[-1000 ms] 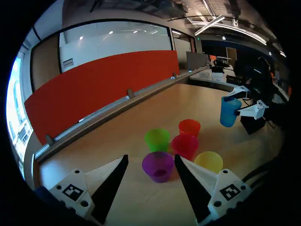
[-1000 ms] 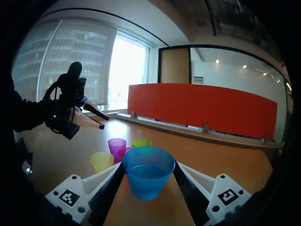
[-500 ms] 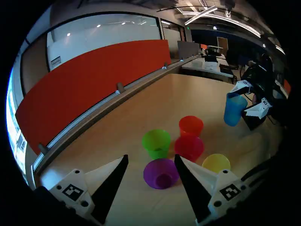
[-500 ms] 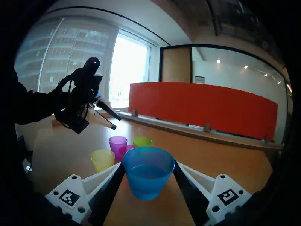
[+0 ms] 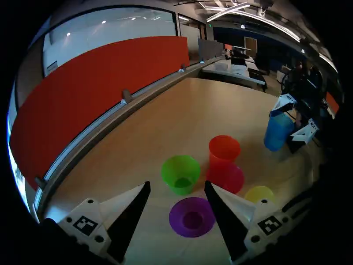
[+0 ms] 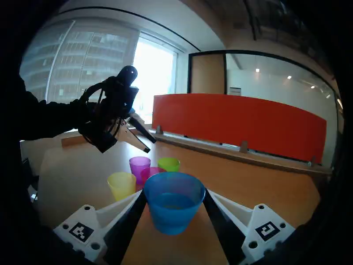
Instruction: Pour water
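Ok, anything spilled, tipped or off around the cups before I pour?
Nothing stands out. The blue cup sits upright in the right gripper, water inside. The green cup, purple cup, orange cup, red cup and yellow cup stand upright on the table, with no puddle visible. The left gripper is open.

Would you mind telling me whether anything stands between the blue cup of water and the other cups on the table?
Nothing lies on the table between the blue cup, held by the right gripper, and the other cups. The open left gripper hangs above the purple cup, though, and may crowd a pour there.
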`<state>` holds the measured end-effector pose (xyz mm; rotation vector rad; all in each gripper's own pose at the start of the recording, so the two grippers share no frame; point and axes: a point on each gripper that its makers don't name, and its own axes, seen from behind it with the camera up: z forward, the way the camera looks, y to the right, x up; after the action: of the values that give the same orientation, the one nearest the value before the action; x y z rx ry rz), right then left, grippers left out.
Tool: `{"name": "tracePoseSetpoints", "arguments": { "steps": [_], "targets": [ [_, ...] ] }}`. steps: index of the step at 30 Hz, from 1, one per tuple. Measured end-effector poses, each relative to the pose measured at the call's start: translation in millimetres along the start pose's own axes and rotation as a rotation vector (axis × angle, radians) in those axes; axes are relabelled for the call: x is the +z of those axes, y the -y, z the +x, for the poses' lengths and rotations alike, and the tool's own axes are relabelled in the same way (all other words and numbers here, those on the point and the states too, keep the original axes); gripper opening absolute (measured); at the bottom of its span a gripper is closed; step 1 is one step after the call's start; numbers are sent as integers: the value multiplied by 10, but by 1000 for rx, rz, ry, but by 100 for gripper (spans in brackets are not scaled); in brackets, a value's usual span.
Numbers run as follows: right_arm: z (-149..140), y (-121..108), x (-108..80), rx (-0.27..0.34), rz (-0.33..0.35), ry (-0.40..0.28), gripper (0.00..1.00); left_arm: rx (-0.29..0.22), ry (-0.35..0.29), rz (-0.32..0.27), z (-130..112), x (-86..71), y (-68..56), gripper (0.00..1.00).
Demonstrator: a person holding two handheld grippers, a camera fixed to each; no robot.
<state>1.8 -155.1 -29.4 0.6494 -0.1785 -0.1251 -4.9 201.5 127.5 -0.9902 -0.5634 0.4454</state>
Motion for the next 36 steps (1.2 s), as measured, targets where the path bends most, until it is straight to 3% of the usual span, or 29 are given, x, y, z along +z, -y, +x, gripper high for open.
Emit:
{"name": "tracePoseSetpoints", "arguments": {
  "steps": [15,24,36],
  "targets": [
    [-104,-22,8,7,10,12,92,77,98,-71,75,394,-46,91],
    [-112,-42,-2,5,11,13,92,110,140,-106,45,520,-125,91],
    [-96,-34,-2,-3,17,16,92,126,184,-97,-12,642,-98,91]
  ]
}}
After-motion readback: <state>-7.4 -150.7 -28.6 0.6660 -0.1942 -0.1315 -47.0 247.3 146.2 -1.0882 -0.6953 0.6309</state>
